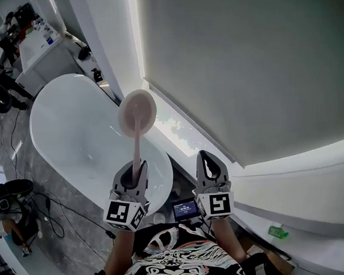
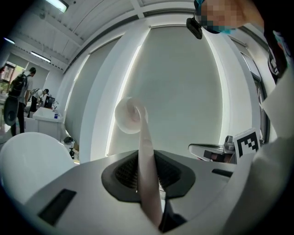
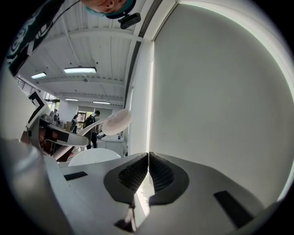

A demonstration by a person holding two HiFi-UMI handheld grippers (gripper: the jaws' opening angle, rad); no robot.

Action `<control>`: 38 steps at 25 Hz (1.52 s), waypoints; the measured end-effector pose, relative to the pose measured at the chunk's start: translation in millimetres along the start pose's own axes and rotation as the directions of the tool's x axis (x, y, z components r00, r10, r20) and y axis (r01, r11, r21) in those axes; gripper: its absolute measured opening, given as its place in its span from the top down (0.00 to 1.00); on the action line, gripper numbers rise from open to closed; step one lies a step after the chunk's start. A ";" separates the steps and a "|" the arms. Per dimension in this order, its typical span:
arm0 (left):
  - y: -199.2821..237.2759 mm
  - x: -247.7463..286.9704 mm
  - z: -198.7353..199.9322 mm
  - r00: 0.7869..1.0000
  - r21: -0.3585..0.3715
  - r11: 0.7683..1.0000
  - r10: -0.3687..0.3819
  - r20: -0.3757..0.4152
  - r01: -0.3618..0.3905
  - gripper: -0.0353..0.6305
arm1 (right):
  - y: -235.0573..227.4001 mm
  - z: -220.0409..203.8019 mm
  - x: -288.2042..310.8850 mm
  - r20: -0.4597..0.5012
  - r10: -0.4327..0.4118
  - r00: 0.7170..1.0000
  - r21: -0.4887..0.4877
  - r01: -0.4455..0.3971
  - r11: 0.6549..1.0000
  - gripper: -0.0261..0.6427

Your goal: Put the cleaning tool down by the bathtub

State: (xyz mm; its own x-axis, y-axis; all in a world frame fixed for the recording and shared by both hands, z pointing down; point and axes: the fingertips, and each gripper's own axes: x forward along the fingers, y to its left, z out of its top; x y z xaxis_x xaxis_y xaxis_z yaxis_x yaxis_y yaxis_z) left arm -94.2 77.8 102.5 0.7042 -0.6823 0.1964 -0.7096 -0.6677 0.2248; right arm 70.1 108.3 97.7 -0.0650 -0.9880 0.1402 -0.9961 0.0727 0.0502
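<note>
While the left gripper (image 1: 135, 171) is clamping the pale pink round-headed brush (image 1: 137, 111) above the white oval bathtub (image 1: 69, 127), the putting down is still waiting; the right gripper (image 1: 211, 164) is hanging closed, empty.

My left gripper (image 1: 137, 168) hides the lower end of the cleaning tool (image 1: 136, 130) and part of the bathtub (image 1: 75, 132) rim nearest me. I can't read the small screen (image 1: 185, 209).
</note>
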 end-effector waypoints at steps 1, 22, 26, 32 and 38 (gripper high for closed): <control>3.5 10.1 -2.1 1.000 -0.002 1.000 0.005 0.002 -0.005 0.83 | -6.6 -4.1 10.7 -0.004 0.009 1.000 0.006 -0.008 1.000 0.92; 50.7 120.2 -36.2 0.993 -0.031 0.993 0.110 -0.037 -0.112 0.83 | -47.9 -71.2 123.5 -0.053 0.140 0.989 0.017 -0.139 0.990 0.92; 47.7 124.9 -36.0 0.995 -0.037 0.995 0.090 -0.034 -0.092 0.83 | -49.6 -72.2 121.1 -0.049 0.123 0.991 0.024 -0.122 0.992 0.92; 57.7 147.1 -70.2 0.996 -0.081 0.994 0.072 -0.056 -0.077 0.84 | -55.7 -104.8 130.6 -0.078 0.086 0.993 0.020 -0.085 0.996 0.92; 78.0 166.0 -106.7 0.992 -0.118 0.988 0.089 -0.088 -0.099 0.84 | -55.3 -139.0 144.2 -0.110 0.092 0.990 0.030 -0.089 0.996 0.92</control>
State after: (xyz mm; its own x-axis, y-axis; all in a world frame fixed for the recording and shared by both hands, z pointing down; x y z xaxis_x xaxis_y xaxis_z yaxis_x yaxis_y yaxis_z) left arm -30.3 -55.7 254.5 0.6378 -0.7100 0.2985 -0.7680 -0.5571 0.3159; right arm 124.1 -19.3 252.6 -0.1493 -0.9561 0.2521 -0.9877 0.1563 0.0075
